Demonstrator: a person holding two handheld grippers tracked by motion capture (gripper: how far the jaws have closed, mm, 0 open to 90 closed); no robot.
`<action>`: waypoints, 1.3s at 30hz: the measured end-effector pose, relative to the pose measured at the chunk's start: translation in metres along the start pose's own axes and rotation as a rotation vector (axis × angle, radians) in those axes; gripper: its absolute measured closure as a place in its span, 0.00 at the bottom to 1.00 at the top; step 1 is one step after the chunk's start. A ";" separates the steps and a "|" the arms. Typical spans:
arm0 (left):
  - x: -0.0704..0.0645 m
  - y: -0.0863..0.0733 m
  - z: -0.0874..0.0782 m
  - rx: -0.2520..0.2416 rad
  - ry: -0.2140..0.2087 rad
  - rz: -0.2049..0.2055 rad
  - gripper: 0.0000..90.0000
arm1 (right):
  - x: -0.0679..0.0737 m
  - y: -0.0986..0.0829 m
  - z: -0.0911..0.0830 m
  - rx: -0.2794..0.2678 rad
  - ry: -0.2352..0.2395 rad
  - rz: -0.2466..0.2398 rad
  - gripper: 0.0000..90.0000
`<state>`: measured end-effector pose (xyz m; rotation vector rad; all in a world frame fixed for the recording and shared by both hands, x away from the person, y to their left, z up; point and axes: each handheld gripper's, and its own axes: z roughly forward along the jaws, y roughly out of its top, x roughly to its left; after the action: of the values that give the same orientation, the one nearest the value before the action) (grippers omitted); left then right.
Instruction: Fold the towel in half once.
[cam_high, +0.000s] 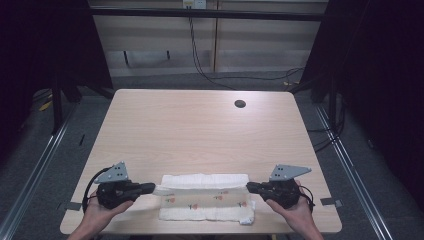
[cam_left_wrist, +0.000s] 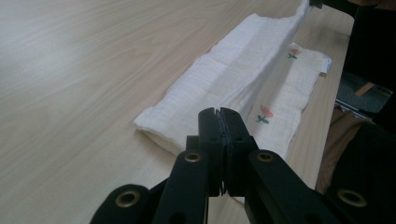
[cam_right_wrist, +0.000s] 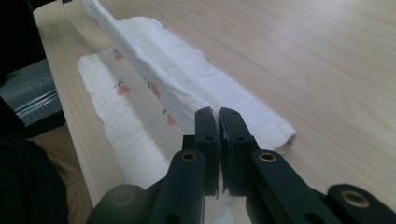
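A white cloth (cam_high: 205, 196) with small orange flower prints lies along the front edge of the wooden table (cam_high: 200, 130), partly folded lengthwise. My left gripper (cam_high: 152, 188) is shut on the cloth's left end, lifting an edge. My right gripper (cam_high: 248, 186) is shut on the right end of the same edge. Between them the raised edge runs taut above the printed layer. In the left gripper view the cloth (cam_left_wrist: 243, 79) stretches away from the closed jaws of the left gripper (cam_left_wrist: 220, 112). The right gripper view shows the cloth (cam_right_wrist: 154, 88) running off from the right gripper (cam_right_wrist: 218, 112).
A round black hole (cam_high: 240, 103) sits in the table near its far right. Metal rails run along the floor on both sides. Cables hang and lie behind the table's far edge. The person's lap shows just beyond the table's near edge.
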<state>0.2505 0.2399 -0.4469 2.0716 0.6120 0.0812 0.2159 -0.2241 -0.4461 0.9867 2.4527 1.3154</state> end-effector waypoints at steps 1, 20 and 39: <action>-0.003 -0.004 0.003 0.009 -0.012 0.007 0.99 | 0.000 -0.003 0.001 0.004 0.000 0.005 0.96; -0.017 -0.025 0.023 0.136 -0.089 0.014 0.98 | 0.009 -0.032 0.009 0.119 0.032 0.028 0.90; -0.012 -0.014 0.019 0.067 -0.070 -0.008 0.72 | -0.002 -0.016 0.009 0.072 -0.063 0.059 0.62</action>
<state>0.2402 0.2254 -0.4665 2.1272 0.5878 -0.0165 0.2144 -0.2254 -0.4646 1.1079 2.4568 1.2012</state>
